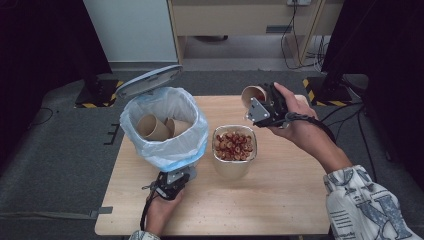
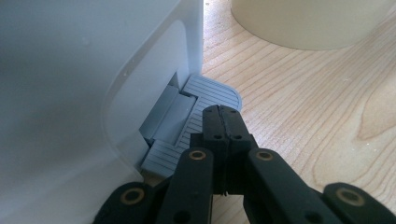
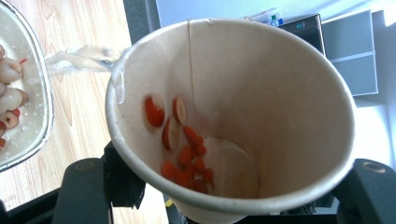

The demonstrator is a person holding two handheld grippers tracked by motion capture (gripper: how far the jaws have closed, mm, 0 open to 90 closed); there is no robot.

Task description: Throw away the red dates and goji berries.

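Note:
My right gripper (image 1: 261, 102) is shut on a tilted brown paper cup (image 1: 252, 93), held above the table behind a cream bowl (image 1: 235, 167) full of red and white fruit pieces. In the right gripper view the cup (image 3: 280, 79) sits between the jaws of the right gripper (image 3: 229, 198), and red bits and slices (image 3: 184, 154) cling to its inside. A thin stream of liquid (image 3: 79, 58) leaves its rim toward the bowl (image 3: 44, 116). My left gripper (image 1: 172, 184) is shut, its tips (image 2: 223, 114) resting on the grey pedal (image 2: 208, 93) of a white bin (image 1: 165, 125).
The bin's lid (image 1: 147, 80) stands open; two used paper cups (image 1: 152, 127) lie in its pale blue liner. The bin wall (image 2: 70, 70) is close on the left of the left gripper. Bare wood table (image 1: 280, 200) spreads at the front right. Cables lie on the floor behind.

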